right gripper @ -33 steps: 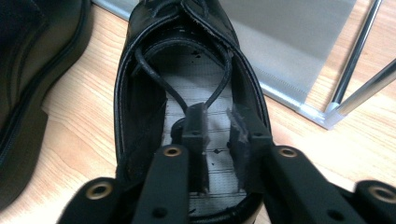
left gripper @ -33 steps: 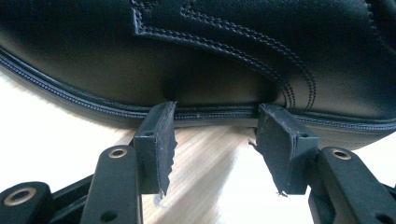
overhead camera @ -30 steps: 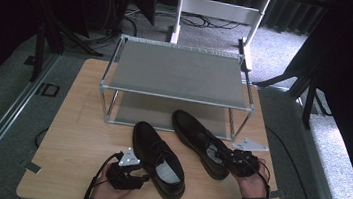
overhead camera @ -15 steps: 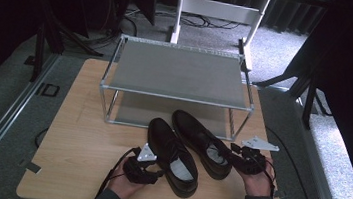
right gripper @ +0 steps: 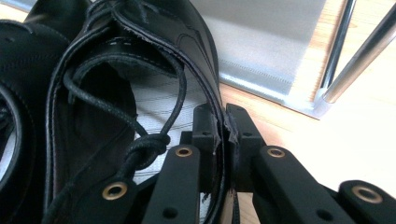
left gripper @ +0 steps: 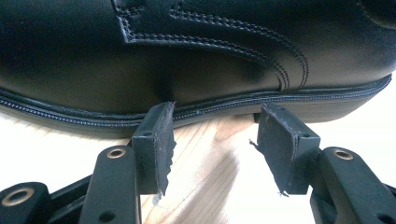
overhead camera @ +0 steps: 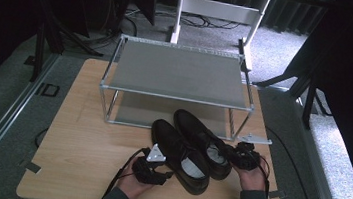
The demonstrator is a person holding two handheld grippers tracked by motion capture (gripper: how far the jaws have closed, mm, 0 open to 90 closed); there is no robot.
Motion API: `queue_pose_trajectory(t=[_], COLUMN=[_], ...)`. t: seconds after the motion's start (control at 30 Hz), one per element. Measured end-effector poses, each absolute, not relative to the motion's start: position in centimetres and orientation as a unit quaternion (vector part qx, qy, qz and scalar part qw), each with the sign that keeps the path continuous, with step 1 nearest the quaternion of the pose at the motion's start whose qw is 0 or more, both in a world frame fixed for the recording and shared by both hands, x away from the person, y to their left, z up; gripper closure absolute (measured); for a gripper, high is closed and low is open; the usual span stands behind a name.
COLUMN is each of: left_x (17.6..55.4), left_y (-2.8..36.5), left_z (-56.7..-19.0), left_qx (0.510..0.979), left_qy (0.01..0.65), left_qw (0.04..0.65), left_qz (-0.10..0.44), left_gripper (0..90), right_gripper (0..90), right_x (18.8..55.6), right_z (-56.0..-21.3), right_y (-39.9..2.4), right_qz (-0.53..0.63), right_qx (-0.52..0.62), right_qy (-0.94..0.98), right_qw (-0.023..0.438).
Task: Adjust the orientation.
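Two black leather lace-up shoes lie side by side on the wooden table, toes toward the rack: the left shoe (overhead camera: 178, 155) and the right shoe (overhead camera: 200, 137). My left gripper (overhead camera: 165, 174) stands open at the left shoe's outer side. In the left gripper view its pads (left gripper: 156, 135) touch the stitched sole edge of that shoe (left gripper: 196, 56), with bare table between them. My right gripper (overhead camera: 234, 155) is shut on the right shoe's collar. In the right gripper view the jaws (right gripper: 223, 126) pinch the leather rim of the right shoe (right gripper: 154, 60), beside its laces (right gripper: 144, 140).
A two-tier metal shoe rack (overhead camera: 177, 74) stands just behind the shoes, one leg (right gripper: 355, 60) close to my right gripper. The wooden table (overhead camera: 84, 139) has bare room at the left. A white frame (overhead camera: 220, 9) and dark stands sit on the floor behind.
The left shoe has slid right and slightly forward until it lies against the right shoe. My left gripper moved right with it. The right gripper and its shoe barely moved.
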State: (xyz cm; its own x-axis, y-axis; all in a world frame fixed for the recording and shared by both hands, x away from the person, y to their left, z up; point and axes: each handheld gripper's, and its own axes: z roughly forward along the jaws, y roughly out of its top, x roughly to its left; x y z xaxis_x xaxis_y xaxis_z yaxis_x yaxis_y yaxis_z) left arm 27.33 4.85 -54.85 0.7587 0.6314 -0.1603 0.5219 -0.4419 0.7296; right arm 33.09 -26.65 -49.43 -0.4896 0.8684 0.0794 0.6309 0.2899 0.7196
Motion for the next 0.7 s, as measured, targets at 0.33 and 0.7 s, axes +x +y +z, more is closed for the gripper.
queue_pose_trajectory(t=[0.33,0.7], left_x=[27.4,27.7], left_y=[4.8,3.4], left_z=[-54.9,-54.7], left_qx=[0.844,0.849], left_qy=[0.343,0.336], left_qw=[0.408,0.406], left_qz=[0.061,0.046], left_gripper=[47.1,50.4], right_gripper=[83.8,83.7], right_x=[32.6,31.4], right_z=[-49.3,-49.1], right_y=[-25.8,-27.1], right_qz=[0.358,0.348], right_qx=[0.479,0.473], right_qy=[0.788,0.794], right_qw=[0.146,0.153])
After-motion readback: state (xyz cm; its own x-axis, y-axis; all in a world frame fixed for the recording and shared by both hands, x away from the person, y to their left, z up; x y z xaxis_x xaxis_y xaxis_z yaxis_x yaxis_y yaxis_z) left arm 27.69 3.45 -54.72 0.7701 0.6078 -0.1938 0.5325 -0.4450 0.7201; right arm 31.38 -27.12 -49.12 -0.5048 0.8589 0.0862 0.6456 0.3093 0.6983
